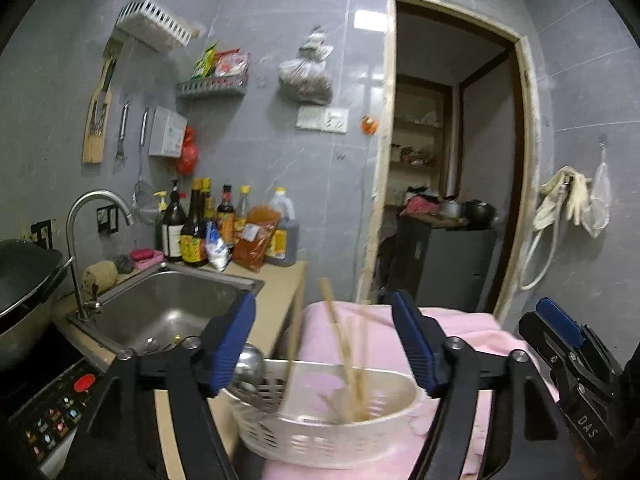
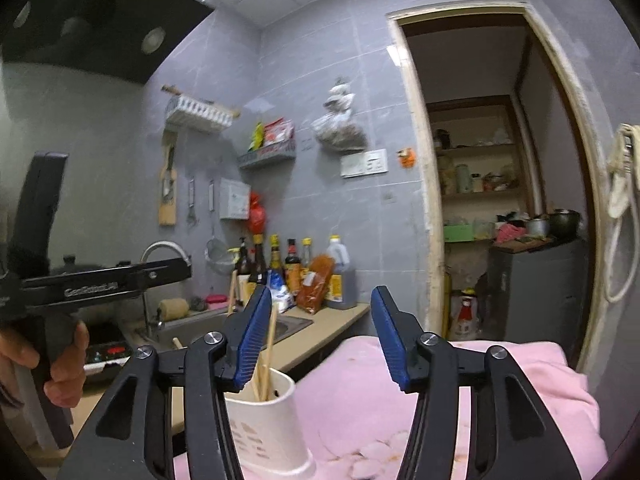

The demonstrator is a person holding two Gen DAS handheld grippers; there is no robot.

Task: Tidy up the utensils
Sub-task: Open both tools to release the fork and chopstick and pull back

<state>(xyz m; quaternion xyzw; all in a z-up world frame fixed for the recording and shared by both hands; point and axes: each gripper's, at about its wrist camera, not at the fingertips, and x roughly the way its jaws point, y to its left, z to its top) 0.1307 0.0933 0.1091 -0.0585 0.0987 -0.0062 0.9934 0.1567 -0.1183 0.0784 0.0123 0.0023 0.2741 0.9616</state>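
Observation:
A white slotted utensil holder stands on a pink cloth. Wooden chopsticks lean inside it, and a metal slotted spatula and ladle rest at its left side. My left gripper hovers just above the holder, open and empty. In the right wrist view the holder sits low left with chopsticks sticking up beside my left finger. My right gripper is open and empty above the cloth. The right gripper also shows at the left wrist view's right edge.
A steel sink with a tap lies left, sauce bottles behind it. A wok and induction hob sit far left. An open doorway is behind. Racks and utensils hang on the wall.

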